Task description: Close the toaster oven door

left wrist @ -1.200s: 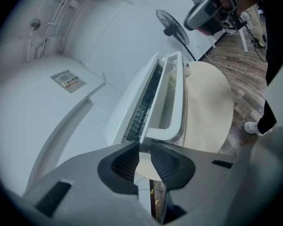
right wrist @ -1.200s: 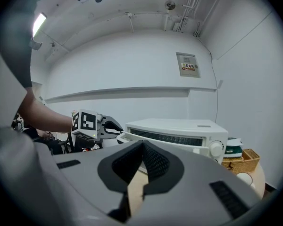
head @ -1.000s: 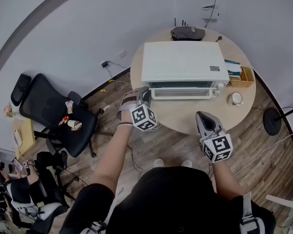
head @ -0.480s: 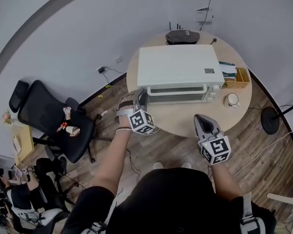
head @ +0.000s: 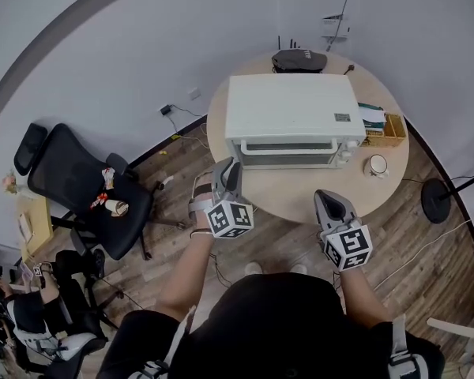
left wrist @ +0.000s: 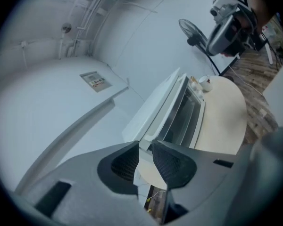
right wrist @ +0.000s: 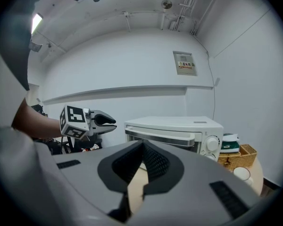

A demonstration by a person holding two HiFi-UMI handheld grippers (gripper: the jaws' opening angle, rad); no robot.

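Note:
The white toaster oven [head: 292, 109] stands on the round wooden table [head: 300, 194]. Its glass door [head: 288, 150] is up against the front, with the handle bar [right wrist: 165, 136] along the top edge. My left gripper [head: 227, 170] hangs at the table's left front edge, a short way back from the oven's left corner. It is open by a narrow gap and holds nothing [left wrist: 145, 147]. My right gripper [head: 330, 199] hovers over the table's near edge, in front of the oven's right side. Its tips meet, with nothing between them [right wrist: 142, 147].
A white cup [head: 379, 163] and a wicker basket [head: 391, 126] sit to the right of the oven. A dark flat device [head: 299, 59] lies behind it. A black office chair [head: 79, 184] stands on the floor to the left, and a fan base [head: 438, 200] to the right.
The oven door has gone from tilted ajar to upright. My left gripper has drawn back from the door's left corner towards me. The right gripper has barely moved.

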